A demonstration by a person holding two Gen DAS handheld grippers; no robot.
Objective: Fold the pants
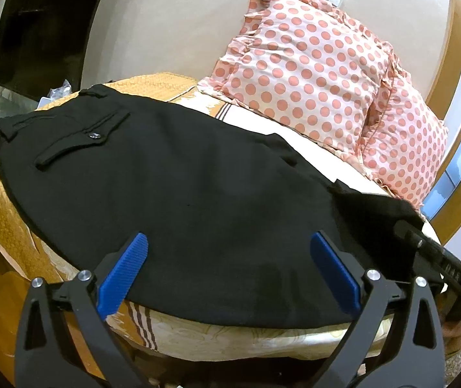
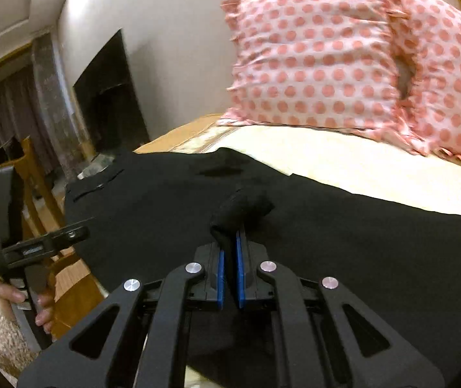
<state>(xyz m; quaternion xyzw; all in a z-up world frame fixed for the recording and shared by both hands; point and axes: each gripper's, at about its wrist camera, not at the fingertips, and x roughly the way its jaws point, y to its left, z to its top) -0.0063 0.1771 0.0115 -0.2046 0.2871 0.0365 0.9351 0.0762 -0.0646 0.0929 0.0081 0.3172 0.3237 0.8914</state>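
Black pants (image 1: 178, 177) lie flat across the bed, waistband and buttoned back pocket (image 1: 85, 139) at the left. My left gripper (image 1: 229, 245) is open, its blue fingers (image 1: 123, 271) just above the pants' near edge, holding nothing. In the right wrist view the pants (image 2: 343, 245) fill the middle. My right gripper (image 2: 231, 242) is shut on a bunched fold of the black fabric (image 2: 240, 208) and holds it raised. The right gripper's body also shows at the right edge of the left wrist view (image 1: 437, 252).
Two pink polka-dot pillows (image 1: 311, 74) lean against the wall behind the pants. The bed has a cream sheet (image 2: 343, 165) and an orange cover (image 1: 1, 213). A dark TV screen (image 1: 39, 29) stands at the left. The left gripper's handle and hand (image 2: 20, 258) show beside the bed.
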